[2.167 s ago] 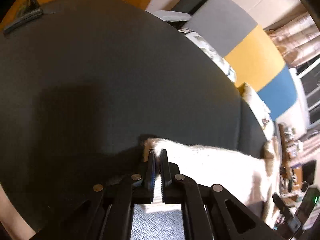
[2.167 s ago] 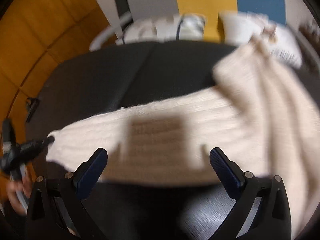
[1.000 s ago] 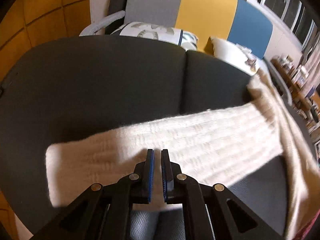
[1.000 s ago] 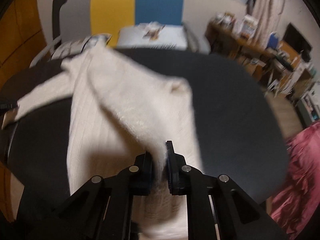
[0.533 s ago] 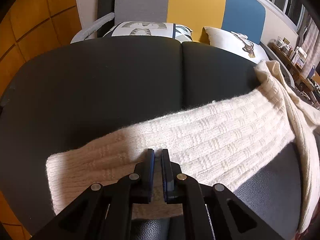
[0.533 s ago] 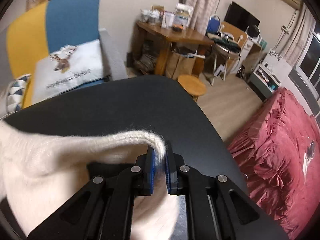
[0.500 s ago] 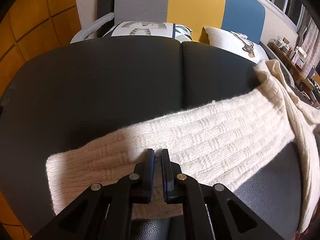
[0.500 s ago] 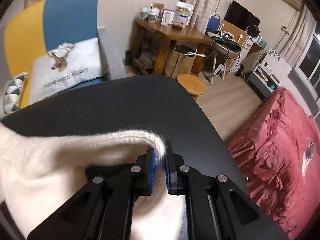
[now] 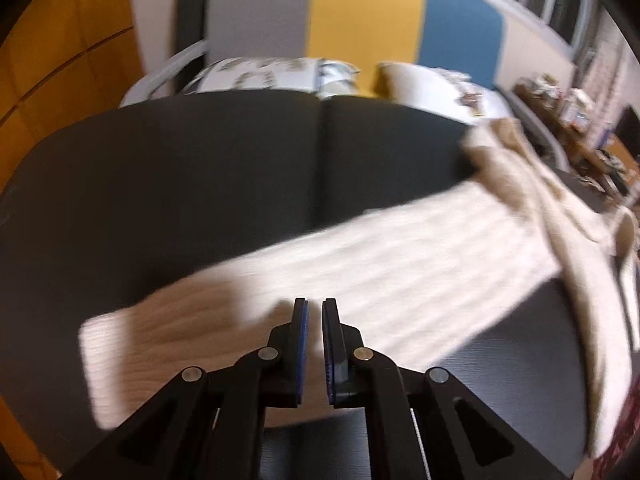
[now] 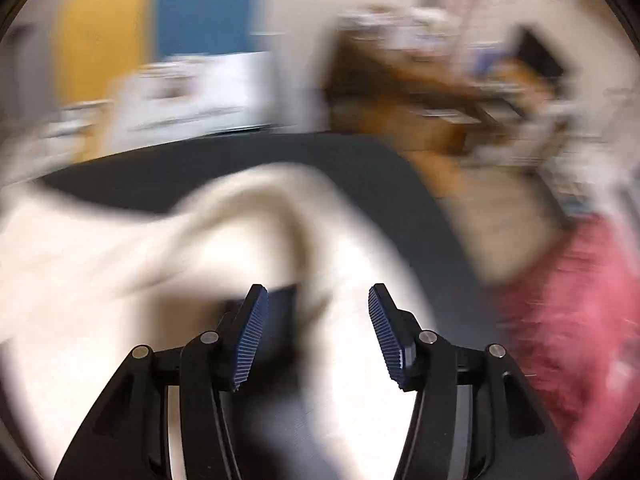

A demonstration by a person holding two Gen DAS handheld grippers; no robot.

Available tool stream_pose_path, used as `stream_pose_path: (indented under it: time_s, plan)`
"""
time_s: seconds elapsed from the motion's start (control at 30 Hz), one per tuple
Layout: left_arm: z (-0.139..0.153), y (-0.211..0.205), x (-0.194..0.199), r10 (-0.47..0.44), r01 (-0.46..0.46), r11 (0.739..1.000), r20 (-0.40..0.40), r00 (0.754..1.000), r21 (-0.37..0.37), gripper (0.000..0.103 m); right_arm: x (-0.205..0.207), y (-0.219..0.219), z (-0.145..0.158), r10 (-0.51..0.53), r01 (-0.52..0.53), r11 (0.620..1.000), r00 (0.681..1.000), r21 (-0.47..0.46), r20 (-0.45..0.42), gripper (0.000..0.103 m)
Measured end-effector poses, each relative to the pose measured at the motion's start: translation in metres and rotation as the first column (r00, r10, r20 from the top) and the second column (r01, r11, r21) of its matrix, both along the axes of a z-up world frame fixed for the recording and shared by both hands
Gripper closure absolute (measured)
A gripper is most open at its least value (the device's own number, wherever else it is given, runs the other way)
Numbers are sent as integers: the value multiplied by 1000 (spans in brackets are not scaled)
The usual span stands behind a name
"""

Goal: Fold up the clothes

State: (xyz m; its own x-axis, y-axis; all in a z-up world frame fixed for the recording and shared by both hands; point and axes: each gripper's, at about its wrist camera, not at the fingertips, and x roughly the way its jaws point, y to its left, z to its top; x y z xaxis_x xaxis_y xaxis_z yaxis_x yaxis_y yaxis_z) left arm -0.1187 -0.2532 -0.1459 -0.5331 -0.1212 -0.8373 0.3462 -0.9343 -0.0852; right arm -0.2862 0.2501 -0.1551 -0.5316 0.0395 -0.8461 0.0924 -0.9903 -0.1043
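Observation:
A cream knitted sweater lies on the dark round table [image 9: 200, 168]. Its long sleeve [image 9: 400, 264] stretches across the left wrist view from lower left to the body at the right edge. My left gripper [image 9: 314, 312] hovers just above the sleeve's middle, its jaws shut with only a thin gap and nothing pinched between them. In the heavily blurred right wrist view, my right gripper [image 10: 318, 304] stands open over a humped fold of the sweater [image 10: 120, 280]. The cloth lies below and between the jaws, and neither jaw holds it.
Behind the table stands a sofa back [image 9: 360, 28] in grey, yellow and blue, with printed cushions [image 9: 260, 74]. A cluttered wooden desk [image 10: 420, 92] and a red bedcover [image 10: 580, 300] lie past the table's right edge. An orange wall [image 9: 60, 60] is at left.
The right gripper was shut on the sweater's edge; it has opened and let the cloth drop onto the table. The left gripper stays shut and has shifted only slightly over the sleeve.

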Motion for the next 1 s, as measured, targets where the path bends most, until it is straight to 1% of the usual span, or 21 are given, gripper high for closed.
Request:
stream_pose_path:
  time_s: [0.03, 0.1, 0.17, 0.2, 0.27, 0.3, 0.37, 0.4, 0.43, 0.5, 0.6, 0.63, 0.67, 0.7, 0.73, 0.77, 0.83, 0.87, 0.9, 0.93, 1.0]
  plan:
    - [1, 9, -3, -23, 23, 1000, -8, 1000, 1, 97, 14, -17, -4, 83, -82, 996, 996, -35, 24, 46]
    - [1, 29, -14, -77, 77, 997, -11, 997, 2, 97, 39, -49, -14, 238, -230, 967, 969, -106, 64, 47]
    - [-2, 41, -23, -109, 109, 994, 2, 994, 7, 97, 51, -72, -32, 297, -279, 947, 949, -160, 101, 47]
    - [-5, 46, -28, -121, 121, 993, 14, 993, 8, 97, 52, -79, -44, 299, -275, 946, 945, -173, 130, 47]
    - [-15, 50, -38, -131, 131, 991, 57, 990, 4, 97, 48, -78, -65, 256, -223, 957, 950, -184, 180, 47]
    - [-16, 50, -39, -136, 136, 991, 59, 989, -2, 97, 43, -70, -74, 214, -175, 964, 957, -201, 195, 46]
    - [-19, 50, -41, -145, 146, 989, 66, 987, -14, 95, 38, -49, -80, 142, -96, 967, 972, -235, 185, 46]
    - [-19, 51, -41, -149, 151, 988, 70, 986, -24, 95, 36, -39, -83, 110, -63, 967, 977, -247, 181, 52]
    - [-20, 52, -42, -155, 158, 987, 75, 985, -34, 95, 35, -33, -83, 94, -50, 970, 980, -237, 177, 61]
    - [-22, 53, -43, -169, 174, 983, 79, 982, -58, 95, 33, -25, -83, 66, -39, 986, 985, -164, 161, 68]
    - [-23, 49, -43, -179, 183, 982, 84, 980, -52, 95, 29, -19, -83, 21, -13, 998, 989, -56, 147, 68]
    - [-20, 47, -44, -171, 174, 984, 87, 981, -33, 96, 27, -17, -83, 4, -1, 1000, 990, -23, 143, 67]
    - [-16, 44, -43, -164, 164, 986, 79, 983, 14, 97, 26, -16, -82, -9, 8, 1000, 990, 9, 141, 65]
    - [-10, 40, -40, -157, 151, 982, 47, 986, 113, 99, 26, -19, -78, -15, 9, 999, 989, 39, 145, 62]
    - [-5, 37, -37, -153, 147, 968, 12, 988, 203, 99, 28, -22, -72, -14, 6, 998, 990, 59, 143, 61]
    - [-1, 39, -34, -157, 159, 948, -29, 987, 277, 99, 35, -28, -62, 5, -11, 998, 993, 55, 121, 61]
    - [4, 46, -29, -163, 191, 892, -101, 981, 409, 99, 51, -40, -42, 48, -50, 999, 995, 19, 84, 60]
    - [2, 59, -30, -179, 207, 872, -105, 978, 444, 99, 61, -46, -36, 73, -73, 997, 995, -1, 70, 58]
    - [-1, 72, -32, -192, 218, 860, -104, 976, 462, 99, 74, -55, -37, 101, -101, 995, 992, 0, 70, 50]
    - [-5, 84, -35, -204, 226, 850, -99, 974, 475, 99, 88, -63, -38, 130, -130, 992, 989, 0, 70, 38]
    - [-14, 110, -41, -226, 233, 840, -74, 971, 490, 99, 114, -80, -39, 186, -187, 982, 980, 2, 69, 32]
